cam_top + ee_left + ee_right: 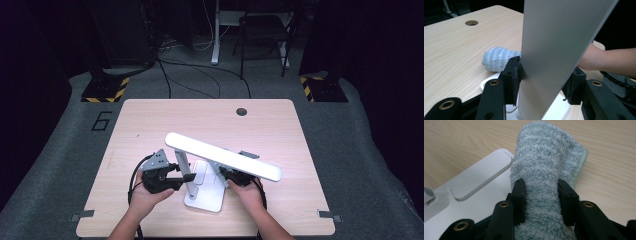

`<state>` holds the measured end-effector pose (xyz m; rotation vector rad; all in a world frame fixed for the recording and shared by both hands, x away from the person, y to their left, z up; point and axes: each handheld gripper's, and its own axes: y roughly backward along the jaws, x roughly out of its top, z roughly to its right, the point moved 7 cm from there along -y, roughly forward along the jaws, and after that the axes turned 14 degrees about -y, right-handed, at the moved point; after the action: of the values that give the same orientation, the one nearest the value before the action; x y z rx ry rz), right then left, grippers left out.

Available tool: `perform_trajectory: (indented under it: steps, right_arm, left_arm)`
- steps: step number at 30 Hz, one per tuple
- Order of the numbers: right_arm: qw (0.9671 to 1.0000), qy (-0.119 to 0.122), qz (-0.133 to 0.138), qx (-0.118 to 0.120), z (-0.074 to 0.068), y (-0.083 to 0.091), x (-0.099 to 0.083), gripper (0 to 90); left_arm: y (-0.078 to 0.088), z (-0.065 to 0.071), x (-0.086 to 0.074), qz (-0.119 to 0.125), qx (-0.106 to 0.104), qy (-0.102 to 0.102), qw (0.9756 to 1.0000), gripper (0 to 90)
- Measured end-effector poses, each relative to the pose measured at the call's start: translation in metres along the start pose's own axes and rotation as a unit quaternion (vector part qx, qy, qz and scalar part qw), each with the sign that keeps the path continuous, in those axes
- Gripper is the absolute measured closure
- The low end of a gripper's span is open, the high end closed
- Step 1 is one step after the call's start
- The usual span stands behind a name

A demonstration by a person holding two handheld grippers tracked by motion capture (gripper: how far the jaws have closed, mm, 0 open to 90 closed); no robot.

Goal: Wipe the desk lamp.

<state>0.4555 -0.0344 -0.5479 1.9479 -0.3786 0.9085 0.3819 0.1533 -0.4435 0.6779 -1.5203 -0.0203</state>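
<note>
Desk lamp (210,167) stands low in the middle of the table (150,120); the job looks like wiping its base (207,200). Left gripper (544,82) has its 2 jaws astride the post, left pad touching, right pad apparently just clear. Right gripper (541,197) is clamped on a fluffy cloth (544,175) at the base's edge; next, sweep across it, keeping under the low lamp head (225,156). Bare tabletop lies at upper left.
</note>
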Motion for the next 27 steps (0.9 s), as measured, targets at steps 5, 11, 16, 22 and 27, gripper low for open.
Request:
perform_trajectory:
  steps: [5, 11, 16, 22, 27]
  right_arm:
    - [0.9999, -0.010, 0.004, 0.001, -0.001, -0.006, 0.005, 63.3]
    - [0.9998, -0.014, 0.009, 0.011, -0.003, -0.010, 0.008, 63.0]
    - [0.9999, -0.009, 0.000, 0.014, -0.007, -0.016, 0.011, 62.7]
    - [1.0000, -0.002, 0.001, -0.006, -0.004, -0.015, 0.016, 62.2]
    - [0.9991, -0.012, 0.010, -0.041, 0.010, -0.011, 0.018, 61.2]
  left_arm:
    - [-0.003, 0.006, 0.002, 0.003, -0.026, -0.015, 0.9996, 47.9]
    - [-0.013, 0.014, 0.004, 0.011, -0.052, -0.040, 0.9978, 42.2]
    - [-0.013, 0.018, 0.004, 0.018, -0.075, -0.043, 0.9961, 49.2]
    - [-0.013, 0.019, 0.006, 0.008, -0.040, -0.062, 0.9972, 51.8]
    - [-0.016, 0.019, 0.007, 0.009, -0.015, -0.064, 0.9978, 52.6]
